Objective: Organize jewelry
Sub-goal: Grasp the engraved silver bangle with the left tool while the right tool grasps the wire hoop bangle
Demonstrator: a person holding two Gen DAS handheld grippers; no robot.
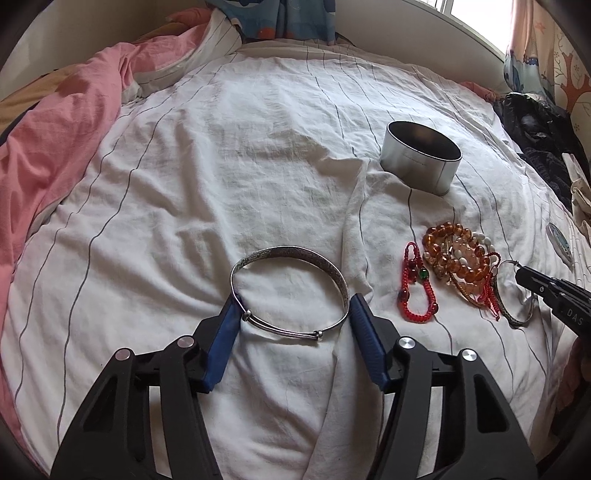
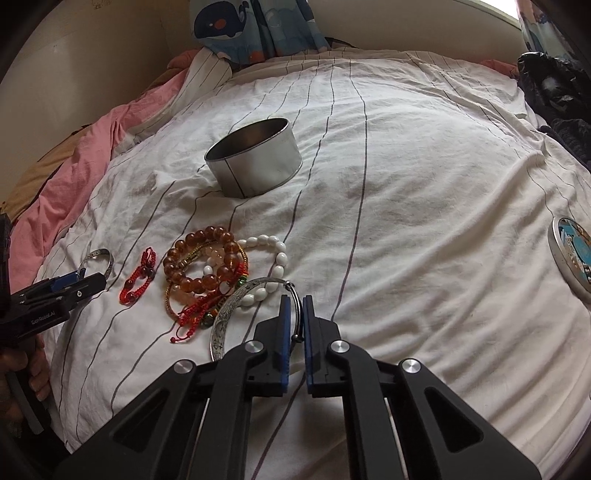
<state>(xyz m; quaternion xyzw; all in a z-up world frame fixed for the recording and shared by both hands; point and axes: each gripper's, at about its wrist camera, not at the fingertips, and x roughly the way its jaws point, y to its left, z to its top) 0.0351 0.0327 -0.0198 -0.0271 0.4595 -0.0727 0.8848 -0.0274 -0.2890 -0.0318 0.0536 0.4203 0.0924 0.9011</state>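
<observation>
A silver bangle [image 1: 288, 291] lies on the white striped sheet between the blue pads of my left gripper [image 1: 293, 314], which touch its sides. It also shows in the right wrist view [image 2: 99, 260]. My right gripper [image 2: 294, 306] is nearly shut around the thin wire of a second engraved silver bangle [image 2: 229, 314] at the edge of a jewelry pile. The pile holds an amber bead bracelet [image 2: 207, 258], a white bead bracelet [image 2: 273, 258] and red cord bracelets [image 2: 138, 277]. An open round metal tin [image 2: 255, 158] stands beyond the pile, also seen in the left wrist view [image 1: 421, 157].
The tin's lid [image 2: 570, 254] lies at the right on the sheet. A pink quilt [image 1: 59, 147] is bunched at the left. Dark clothes [image 1: 543, 136] lie at the right edge. A whale-print curtain [image 2: 255, 26] hangs behind the bed.
</observation>
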